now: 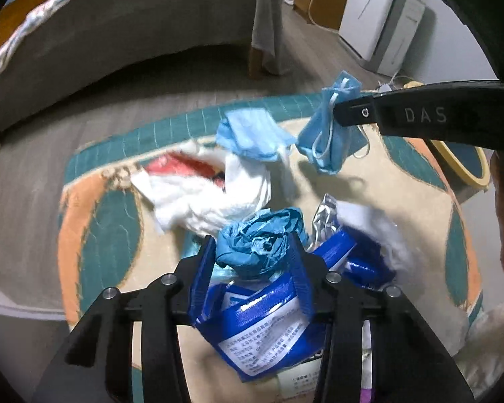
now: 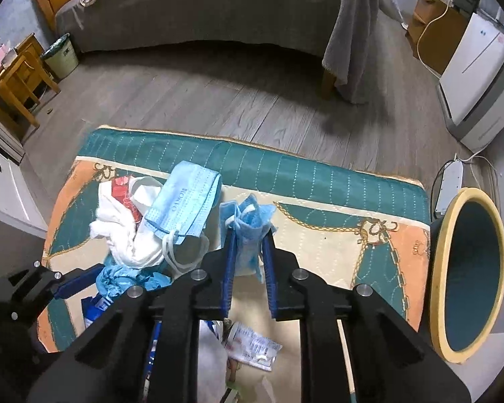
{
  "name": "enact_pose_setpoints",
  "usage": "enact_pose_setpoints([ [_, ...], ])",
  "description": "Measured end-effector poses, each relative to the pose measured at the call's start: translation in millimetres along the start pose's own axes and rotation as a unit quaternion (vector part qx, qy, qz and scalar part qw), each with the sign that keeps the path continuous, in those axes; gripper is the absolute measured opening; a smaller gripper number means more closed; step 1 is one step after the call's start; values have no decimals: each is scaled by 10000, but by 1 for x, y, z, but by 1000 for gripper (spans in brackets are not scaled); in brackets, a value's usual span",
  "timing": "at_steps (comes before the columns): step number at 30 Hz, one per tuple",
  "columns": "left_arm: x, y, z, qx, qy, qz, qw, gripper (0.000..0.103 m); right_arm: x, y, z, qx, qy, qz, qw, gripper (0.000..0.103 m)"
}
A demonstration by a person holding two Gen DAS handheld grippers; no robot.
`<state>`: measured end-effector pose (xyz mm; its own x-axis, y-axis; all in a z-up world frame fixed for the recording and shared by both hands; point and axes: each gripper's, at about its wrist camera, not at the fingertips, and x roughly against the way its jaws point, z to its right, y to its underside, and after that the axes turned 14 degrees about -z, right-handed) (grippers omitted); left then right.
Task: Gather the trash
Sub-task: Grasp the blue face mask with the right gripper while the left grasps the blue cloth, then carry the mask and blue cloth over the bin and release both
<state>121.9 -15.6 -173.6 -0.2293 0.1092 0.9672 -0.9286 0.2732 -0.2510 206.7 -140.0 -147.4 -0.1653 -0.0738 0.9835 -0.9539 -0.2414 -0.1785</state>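
A pile of litter is shown on a patterned rug (image 2: 319, 181) laid over a wooden floor. In the left wrist view, the left gripper (image 1: 257, 252) is seen at lower centre with its fingers (image 1: 203, 262) closed on a crumpled blue wad (image 1: 258, 241), beneath which a blue wrapper (image 1: 262, 329) lies. In the right wrist view, the right gripper (image 2: 248, 255) is seen at centre with its fingers (image 2: 228, 262) clenched on a folded face mask (image 2: 248, 231); in the left wrist view the same mask (image 1: 329, 134) is seen hanging clear of the rug at upper right. A bin (image 2: 467, 305) with a pale rim is shown at the right edge, just beside the rug, and no litter is visible inside it. The task is therefore judged to be at an early stage: two items are gripped, none is seen binned, and a second face mask (image 2: 184, 201), white tissue (image 2: 131, 235) with something red under it, and a small printed packet (image 2: 255, 349) are left on the rug. The full mouth of the bin, the packet, and a second, smaller waste bin (image 2: 62, 55) by a bed at upper left are shown only by the right wrist view; the print on the wrapper and the lifted state of the mask are made plain only by the left wrist view.
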Motion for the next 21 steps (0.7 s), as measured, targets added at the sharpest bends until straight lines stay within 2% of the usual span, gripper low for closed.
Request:
enact_pose_setpoints([
  [5,29,-1,1,13,-182,448,9988,45,23,4,7,-119,-89,199,9997,15],
  [9,57,-7,1,53,-176,814,9965,45,46,7,12,-164,-114,429,9989,15],
  [14,95,-14,7,64,-226,1340,9907,45,73,15,21,-201,-110,716,9972,15],
  [21,129,-25,8,127,-475,1796,9825,45,112,26,40,-318,-129,1172,9925,15],
])
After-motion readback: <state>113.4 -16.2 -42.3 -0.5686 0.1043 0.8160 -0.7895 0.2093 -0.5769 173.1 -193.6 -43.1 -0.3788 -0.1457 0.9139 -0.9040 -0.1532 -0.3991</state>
